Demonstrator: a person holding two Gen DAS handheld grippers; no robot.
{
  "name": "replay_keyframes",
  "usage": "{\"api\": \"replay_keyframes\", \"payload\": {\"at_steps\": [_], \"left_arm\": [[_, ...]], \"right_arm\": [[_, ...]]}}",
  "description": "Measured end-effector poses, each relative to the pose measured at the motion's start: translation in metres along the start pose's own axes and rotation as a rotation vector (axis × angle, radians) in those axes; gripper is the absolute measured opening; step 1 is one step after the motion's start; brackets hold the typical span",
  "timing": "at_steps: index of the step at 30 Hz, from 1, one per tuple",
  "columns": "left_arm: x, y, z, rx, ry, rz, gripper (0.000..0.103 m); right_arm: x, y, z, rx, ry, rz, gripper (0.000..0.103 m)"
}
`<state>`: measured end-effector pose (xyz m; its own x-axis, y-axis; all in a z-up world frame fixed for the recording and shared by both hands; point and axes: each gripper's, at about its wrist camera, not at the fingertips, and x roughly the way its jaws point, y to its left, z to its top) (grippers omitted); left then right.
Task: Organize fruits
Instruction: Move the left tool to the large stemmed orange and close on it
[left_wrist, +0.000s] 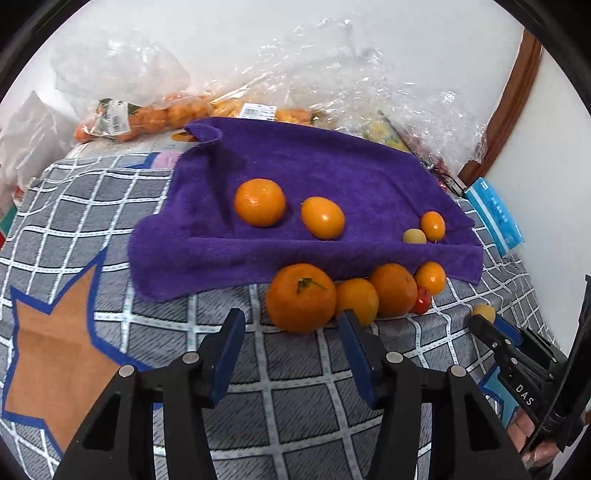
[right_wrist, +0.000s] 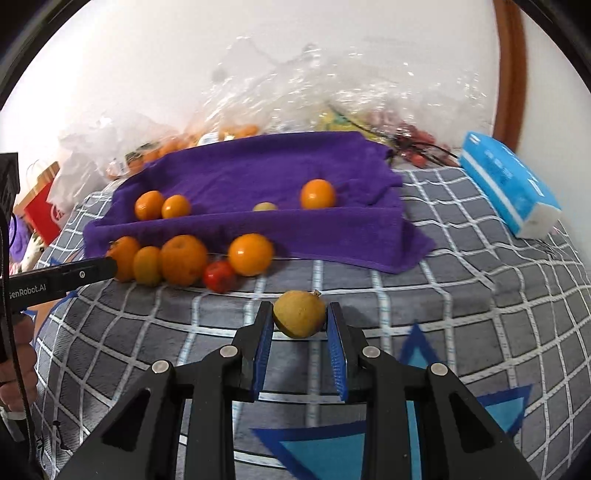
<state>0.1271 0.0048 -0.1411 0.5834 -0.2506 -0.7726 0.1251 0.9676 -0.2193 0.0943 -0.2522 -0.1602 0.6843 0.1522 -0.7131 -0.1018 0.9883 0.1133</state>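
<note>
The right gripper (right_wrist: 300, 325), low in the middle of the right wrist frame, has its blue pads closed in against the two sides of a small yellow-brown fruit (right_wrist: 299, 314). The fruit sits at the fingertips over the checked cloth (right_wrist: 461, 295), its little dark stem tip pointing to the upper right; it is nearly round, so no long axis can be told.

The left gripper (left_wrist: 291, 325), at the bottom centre of the left wrist frame, stands wide open and holds nothing. Its right pad reaches just in front of a row of fruit: a large stemmed orange (left_wrist: 301, 297), then smaller orange fruits and a red one (left_wrist: 423, 301) to the right.

Behind that row lies the purple towel (left_wrist: 314, 166) with four more fruits on it, in mid frame
</note>
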Motion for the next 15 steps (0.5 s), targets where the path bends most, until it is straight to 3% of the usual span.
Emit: {"api": "replay_keyframes", "payload": {"at_steps": [6,9,15], "left_arm": [[0.009,-0.004,0.003,0.006,0.006,0.001,0.051],[0.010,-0.002,0.004,-0.004,0.007,-0.013,0.040],[0.008,0.006,0.002,-0.046,0.009,-0.043,0.039]], "right_arm": [[0.000,-0.006,-0.003,0.012,-0.003,0.014,0.029],[0.000,-0.006,-0.003,0.014,-0.001,0.021,0.029],[0.000,-0.008,-0.004,0.021,0.003,0.023,0.029]]}}
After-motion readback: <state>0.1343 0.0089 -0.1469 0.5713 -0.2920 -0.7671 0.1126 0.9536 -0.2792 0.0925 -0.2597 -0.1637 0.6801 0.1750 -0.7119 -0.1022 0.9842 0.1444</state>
